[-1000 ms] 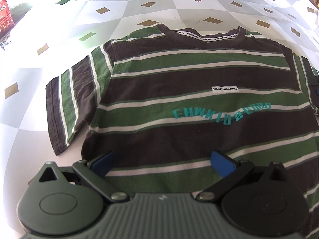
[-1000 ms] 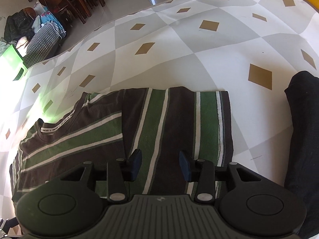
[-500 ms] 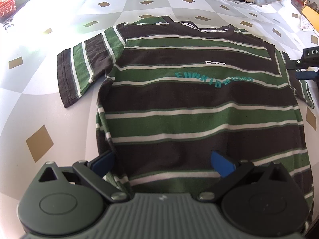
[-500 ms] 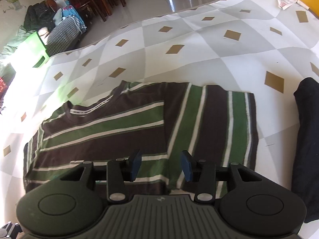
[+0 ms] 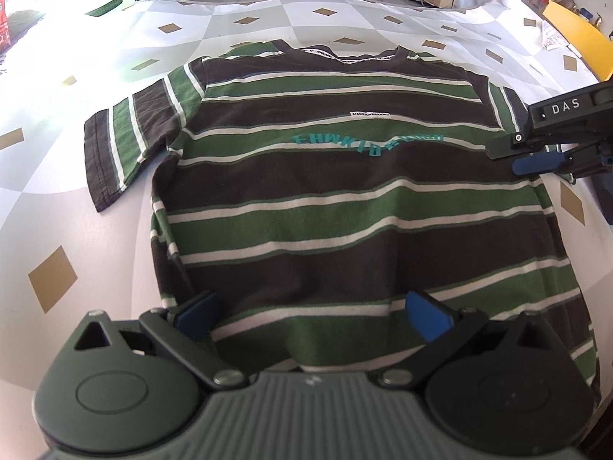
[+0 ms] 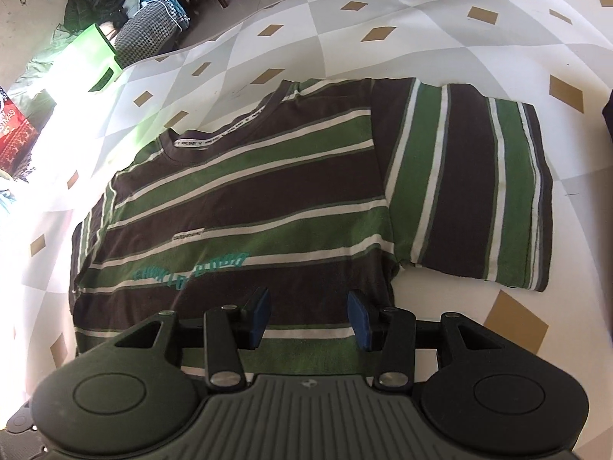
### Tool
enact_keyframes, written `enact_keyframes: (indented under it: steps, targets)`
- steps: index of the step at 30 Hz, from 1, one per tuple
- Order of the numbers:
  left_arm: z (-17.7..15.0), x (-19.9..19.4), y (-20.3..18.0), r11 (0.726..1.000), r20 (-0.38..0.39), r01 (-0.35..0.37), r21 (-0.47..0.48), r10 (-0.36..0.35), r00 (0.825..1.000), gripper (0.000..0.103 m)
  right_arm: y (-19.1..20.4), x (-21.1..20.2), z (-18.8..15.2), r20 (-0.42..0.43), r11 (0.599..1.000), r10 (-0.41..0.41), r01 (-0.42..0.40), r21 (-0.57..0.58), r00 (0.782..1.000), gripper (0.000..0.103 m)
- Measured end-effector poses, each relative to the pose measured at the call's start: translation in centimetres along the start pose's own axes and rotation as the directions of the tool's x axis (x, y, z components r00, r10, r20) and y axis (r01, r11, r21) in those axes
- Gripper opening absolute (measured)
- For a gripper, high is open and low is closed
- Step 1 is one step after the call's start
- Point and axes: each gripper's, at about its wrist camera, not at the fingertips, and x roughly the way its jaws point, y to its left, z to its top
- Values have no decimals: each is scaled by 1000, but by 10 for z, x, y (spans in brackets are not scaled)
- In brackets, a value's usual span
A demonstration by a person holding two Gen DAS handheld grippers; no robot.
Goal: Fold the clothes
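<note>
On the checked cloth [image 5: 345, 11], the shirt [image 5: 345, 199] is lying flat, collar far, hem near; left gripper [image 5: 310, 316] hovering over the hem, right gripper [image 6: 308, 316] by the right sleeve, both with jaws apart and empty.

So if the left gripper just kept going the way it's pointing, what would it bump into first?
Most likely the striped T-shirt. The left gripper is open and angled down at the shirt's lower part; how much gap remains is unclear.

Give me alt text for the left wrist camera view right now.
A brown, green and white striped T-shirt lies flat, front up, on a diamond-patterned tablecloth. The left gripper hovers open over its hem; the right gripper enters at the right sleeve.
</note>
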Motion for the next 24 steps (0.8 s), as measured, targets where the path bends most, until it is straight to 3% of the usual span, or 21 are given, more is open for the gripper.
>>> enact_keyframes:
  steps: [6,12,24]
  targets:
    - [-8,-6,10,999,1,-2,-40,2,1000,103,-9,-3,-3,34,997,-74,74,-9,997,37]
    - [-19,-6,6,999,-1,-35,-4,35,999,103,3,-2,-7,59,986,-139,144,-84,989,38]
    - [-22,-21,5,999,42,-11,-53,14,999,103,21,-26,-32,45,993,-65,69,-98,997,46]
